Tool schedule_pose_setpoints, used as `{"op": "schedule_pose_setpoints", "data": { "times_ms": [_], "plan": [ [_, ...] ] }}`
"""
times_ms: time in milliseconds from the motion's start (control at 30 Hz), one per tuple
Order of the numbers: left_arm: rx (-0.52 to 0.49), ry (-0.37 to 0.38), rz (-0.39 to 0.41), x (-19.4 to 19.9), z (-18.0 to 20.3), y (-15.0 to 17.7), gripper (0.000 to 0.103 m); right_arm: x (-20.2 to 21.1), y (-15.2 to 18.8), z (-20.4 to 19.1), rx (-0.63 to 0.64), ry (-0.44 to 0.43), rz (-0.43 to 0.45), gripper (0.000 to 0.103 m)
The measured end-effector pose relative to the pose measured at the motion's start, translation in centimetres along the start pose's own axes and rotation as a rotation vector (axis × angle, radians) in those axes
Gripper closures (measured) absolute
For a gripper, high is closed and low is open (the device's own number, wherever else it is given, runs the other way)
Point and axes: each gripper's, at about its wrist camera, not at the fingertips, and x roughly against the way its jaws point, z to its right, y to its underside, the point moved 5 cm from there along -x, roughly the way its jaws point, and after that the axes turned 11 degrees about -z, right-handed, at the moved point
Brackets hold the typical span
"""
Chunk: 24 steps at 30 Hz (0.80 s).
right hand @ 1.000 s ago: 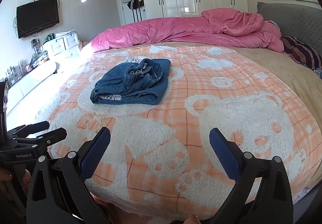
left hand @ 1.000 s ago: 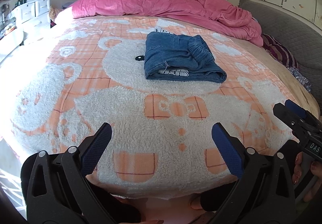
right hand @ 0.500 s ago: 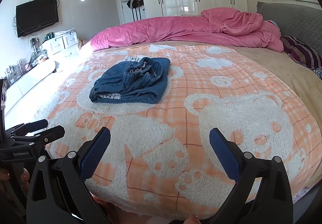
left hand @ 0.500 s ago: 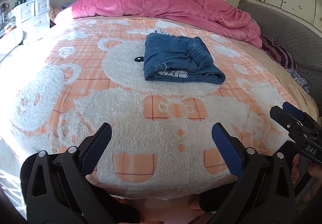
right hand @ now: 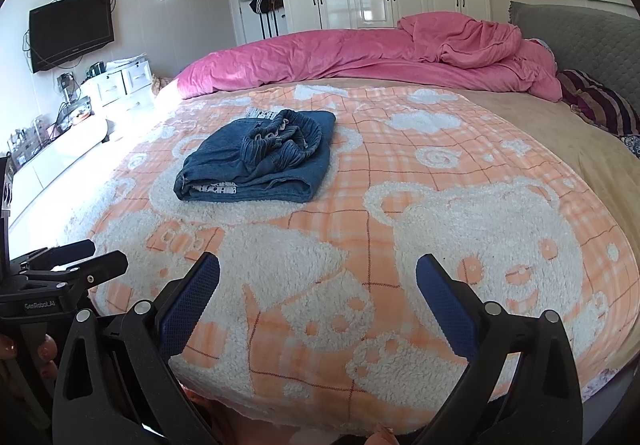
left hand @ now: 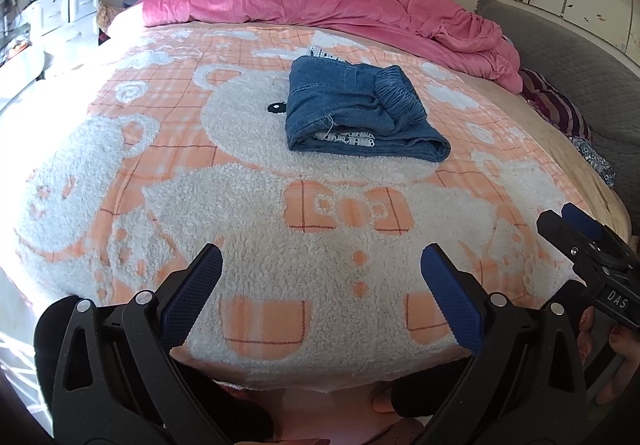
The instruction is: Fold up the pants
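Blue denim pants (left hand: 362, 113), folded compact, elastic waistband on top

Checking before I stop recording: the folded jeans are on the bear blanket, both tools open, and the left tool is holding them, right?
Not quite. The left tool holds nothing; the left wrist view shows it open, well short of the folded jeans on the bear blanket. The right tool is open too.
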Motion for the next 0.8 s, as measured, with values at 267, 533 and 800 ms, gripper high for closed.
{"op": "schedule_pose_setpoints", "data": {
  "times_ms": [267,533,800],
  "plan": [
    [-0.004,-0.015,-0.017,-0.9,-0.3,-0.2,0.009,-0.5,-0.1,0.5,-0.011,0.005,-0.012,0.005],
    [0.075,-0.021,-0.023,-1.9,-4.8,-3.6,0.009,-2.1,-1.1,4.9,-0.102,0.054,-0.042,0.005],
    [0.273,-0.346,-0.133,-7.9,-21.7,-13.9,0.009,-4.4,-5.2,21.1,-0.309,0.336,-0.138,0.005]
  ]
}}
